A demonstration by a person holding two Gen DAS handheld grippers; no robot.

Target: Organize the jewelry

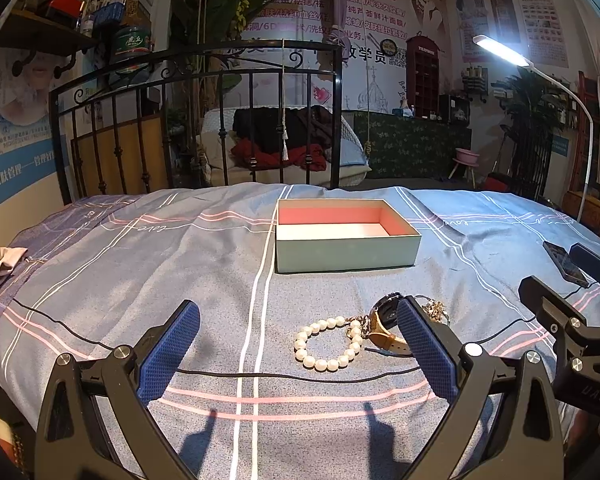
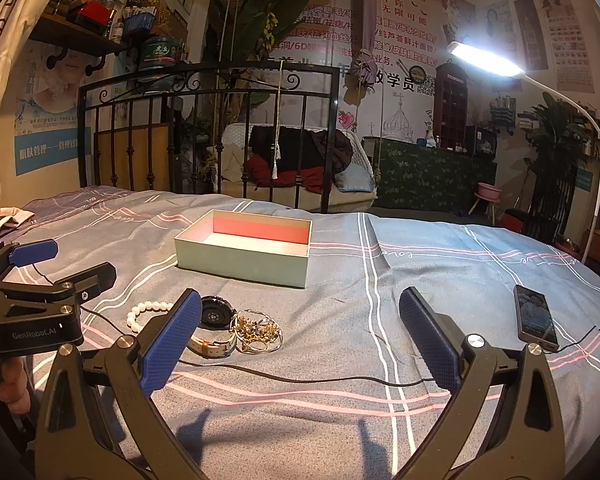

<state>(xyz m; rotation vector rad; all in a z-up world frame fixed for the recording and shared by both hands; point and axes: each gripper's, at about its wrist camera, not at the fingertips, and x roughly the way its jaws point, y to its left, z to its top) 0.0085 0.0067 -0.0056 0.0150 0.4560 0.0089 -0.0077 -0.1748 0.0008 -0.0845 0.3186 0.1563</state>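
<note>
Hovering low over the bed, both tools are spread wide with nothing between the blue textured pads. The left gripper point(image 1: 298, 346) sits over the grey-blue checked bedsheet point(image 1: 140, 280), and the white pearl bead bracelet point(image 1: 328, 344) lies just ahead between its fingers. Touching the pearls on the right is a round black-faced watch with a tan leather strap point(image 1: 384, 322), partly hidden by the finger. The right gripper point(image 2: 300, 338) has that watch and a tangled pile of gold chain jewelry point(image 2: 258, 330) just beside its left finger. Further back sits the pale green open cardboard box with pink inner walls point(image 2: 244, 258), empty. A black smartphone point(image 2: 536, 318) lies off to the right, and a thin black cable point(image 2: 300, 378) runs across the sheet.
</note>
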